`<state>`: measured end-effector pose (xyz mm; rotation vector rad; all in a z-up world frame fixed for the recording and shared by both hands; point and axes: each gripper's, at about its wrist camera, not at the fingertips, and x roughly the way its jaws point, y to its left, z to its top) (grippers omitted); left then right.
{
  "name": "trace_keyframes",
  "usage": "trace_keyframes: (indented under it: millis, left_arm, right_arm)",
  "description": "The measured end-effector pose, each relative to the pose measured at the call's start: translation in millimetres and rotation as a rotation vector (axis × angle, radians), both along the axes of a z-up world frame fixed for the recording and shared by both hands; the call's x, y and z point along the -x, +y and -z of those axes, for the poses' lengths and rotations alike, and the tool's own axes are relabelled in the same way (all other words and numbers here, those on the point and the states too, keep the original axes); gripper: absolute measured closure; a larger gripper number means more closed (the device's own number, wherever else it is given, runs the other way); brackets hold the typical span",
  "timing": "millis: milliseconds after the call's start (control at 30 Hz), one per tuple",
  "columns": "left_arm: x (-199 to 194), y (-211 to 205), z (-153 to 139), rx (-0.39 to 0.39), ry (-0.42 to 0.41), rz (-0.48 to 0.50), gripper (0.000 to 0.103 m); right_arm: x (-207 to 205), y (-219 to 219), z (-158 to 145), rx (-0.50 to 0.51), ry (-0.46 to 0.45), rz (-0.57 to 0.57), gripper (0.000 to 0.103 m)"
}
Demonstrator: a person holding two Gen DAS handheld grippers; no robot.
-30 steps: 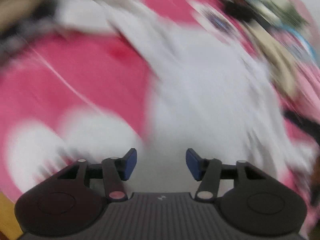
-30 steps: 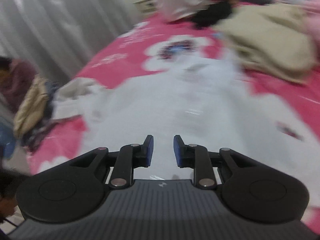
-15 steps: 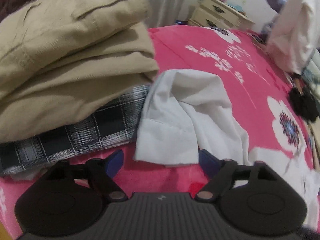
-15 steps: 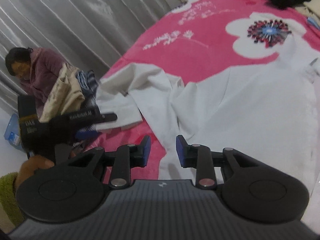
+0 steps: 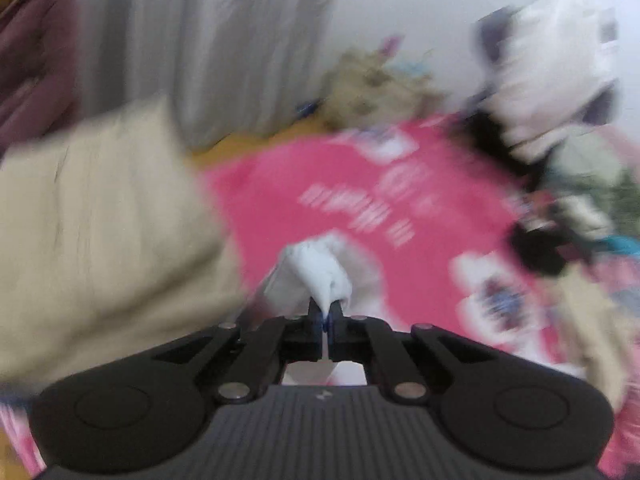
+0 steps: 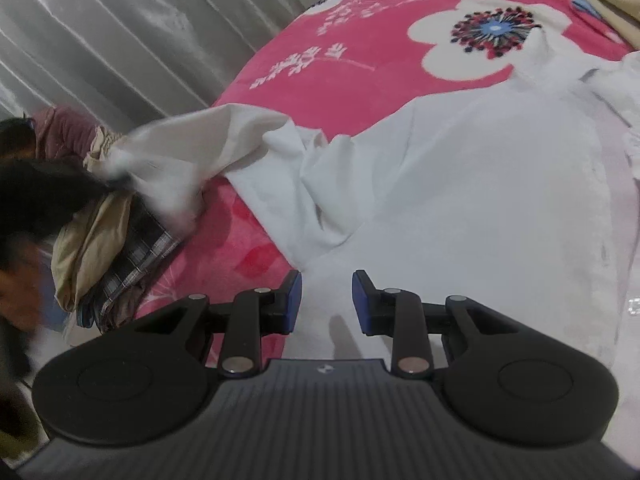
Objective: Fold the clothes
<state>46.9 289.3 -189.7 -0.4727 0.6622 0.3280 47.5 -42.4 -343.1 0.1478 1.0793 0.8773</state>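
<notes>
Sleeve pinched, white garment spread on the pink bedcover

The left gripper (image 5: 326, 314) is clamped on the sleeve end (image 5: 320, 272) of the white garment (image 6: 460, 184), lifting it beside the stack of folded clothes (image 6: 100, 248) at the far left. The right gripper (image 6: 326, 300) hovers with jaws wide over the garment's near edge, holding nothing. The body lies flat and unfolded across the bedcover (image 6: 340, 92); by my reading, every fold of it remains.

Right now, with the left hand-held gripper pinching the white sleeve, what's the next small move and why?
Probably carry the sleeve across onto the white shirt body. The left hand-held gripper is shut on sleeve cloth, lifted off the pink blanket beside the folded pile; the right hand-held gripper is open over the shirt.
</notes>
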Motion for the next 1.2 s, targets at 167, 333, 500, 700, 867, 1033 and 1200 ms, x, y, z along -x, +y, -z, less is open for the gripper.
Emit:
trace_keyframes:
  millis: [167, 333, 500, 700, 867, 1033, 1200]
  left_arm:
    - [1, -26, -83, 0.144, -0.144, 0.419, 0.1]
    - [-1, -107, -97, 0.303, -0.11, 0.877, 0.1]
    - [-15, -202, -20, 0.478, 0.078, 1.087, 0.101]
    - [-34, -291, 75, 0.511, 0.293, 1.262, 0.101]
    - [-38, -337, 131, 0.385, 0.498, 1.315, 0.075]
    - [-16, -326, 127, 0.435, 0.484, 1.222, 0.048]
    - [9, -301, 123, 0.478, 0.518, 1.16, 0.046]
  right_arm:
    - [-4, -31, -25, -0.038, -0.027, 0.028, 0.076]
    - [-2, -83, -42, -0.008, -0.066, 0.074, 0.075]
    - [8, -158, -40, 0.099, -0.058, 0.175, 0.075]
    - [19, -246, -34, 0.16, 0.038, 0.359, 0.075]
    - [24, -284, -22, 0.165, 0.092, 0.458, 0.074]
    - [23, -284, -12, 0.182, 0.101, 0.449, 0.074]
    - [26, -268, -16, 0.171, 0.058, 0.348, 0.074]
